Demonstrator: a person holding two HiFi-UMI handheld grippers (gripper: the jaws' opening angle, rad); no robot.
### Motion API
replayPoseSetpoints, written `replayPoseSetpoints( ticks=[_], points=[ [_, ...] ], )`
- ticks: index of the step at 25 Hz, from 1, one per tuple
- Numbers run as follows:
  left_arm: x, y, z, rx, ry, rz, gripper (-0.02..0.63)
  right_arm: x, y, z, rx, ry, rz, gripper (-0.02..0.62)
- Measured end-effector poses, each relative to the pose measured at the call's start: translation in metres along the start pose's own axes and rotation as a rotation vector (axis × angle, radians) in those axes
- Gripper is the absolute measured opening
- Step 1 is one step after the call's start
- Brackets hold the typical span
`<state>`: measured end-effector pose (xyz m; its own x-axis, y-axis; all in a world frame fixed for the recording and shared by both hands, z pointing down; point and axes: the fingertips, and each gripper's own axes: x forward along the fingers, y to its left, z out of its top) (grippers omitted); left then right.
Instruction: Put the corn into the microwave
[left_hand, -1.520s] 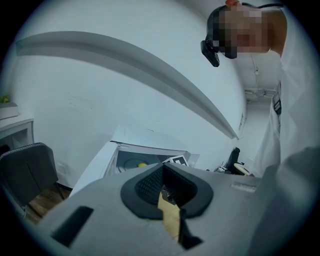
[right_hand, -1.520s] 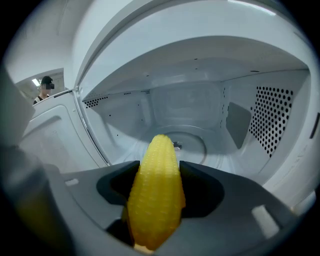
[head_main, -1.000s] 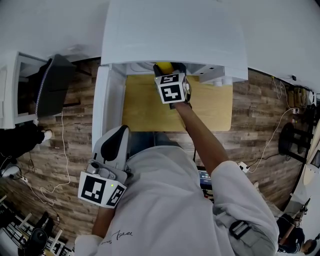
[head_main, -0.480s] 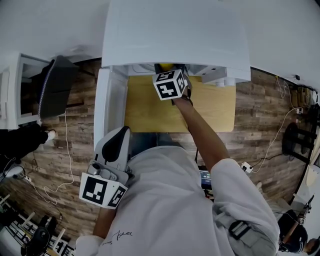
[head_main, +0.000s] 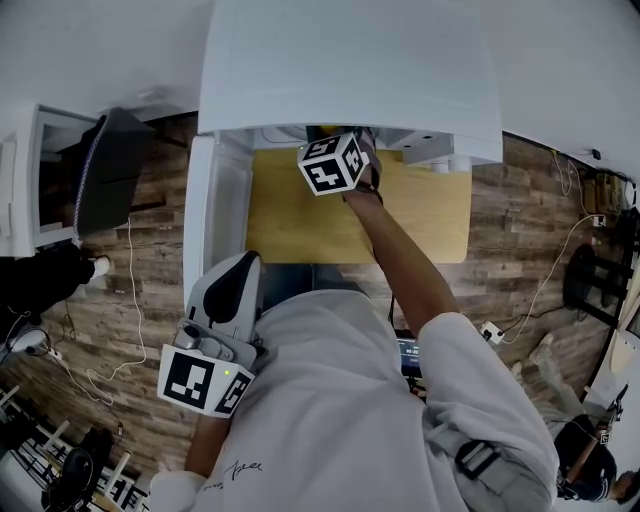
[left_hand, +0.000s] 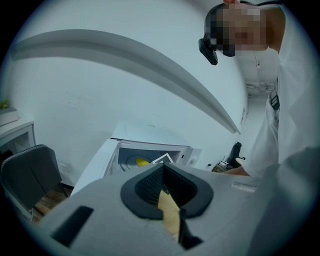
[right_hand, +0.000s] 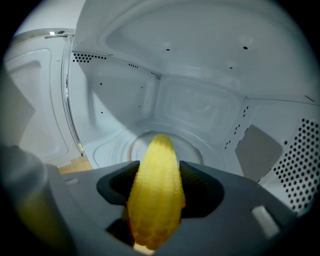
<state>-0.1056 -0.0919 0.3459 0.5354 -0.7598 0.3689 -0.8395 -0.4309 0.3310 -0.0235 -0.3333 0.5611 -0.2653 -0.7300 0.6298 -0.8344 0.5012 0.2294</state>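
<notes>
Right arm (head_main: 400, 270) outstretched, right gripper (right_hand: 156, 187) clamped; left gripper (left_hand: 164, 187) low, jaws together.

The table (head_main: 300, 215) is a light wooden top, mostly bare. The only thing sitting on it is the white microwave (head_main: 350, 70), parked at the far edge with its door (head_main: 215, 215) swung open to the left. Underneath is dark plank floor (head_main: 520, 220), with a thin white cable (head_main: 133, 310) trailing across it and a black chair (head_main: 105, 170) off to the left.

We see the white boxy microwave (right_hand: 200, 100) softly, evenly lit inside; both gripper views bend, darkening at round edges, foreground blurred.
</notes>
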Motion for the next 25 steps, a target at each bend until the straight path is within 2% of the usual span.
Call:
replayPoseSetpoints(
  ticks=[6, 25],
  points=[
    [-0.0021, 0.0041, 0.0025, 0.005, 0.000, 0.020, -0.006, 0.0051, 0.0019, 0.0002, -0.009, -0.004, -0.001, 0.261],
    [0.0035, -0.0017, 0.0022, 0.003, 0.002, 0.015, -0.006, 0.0085, -0.0010, 0.0004, 0.038, -0.028, 0.023, 0.264]
  ],
)
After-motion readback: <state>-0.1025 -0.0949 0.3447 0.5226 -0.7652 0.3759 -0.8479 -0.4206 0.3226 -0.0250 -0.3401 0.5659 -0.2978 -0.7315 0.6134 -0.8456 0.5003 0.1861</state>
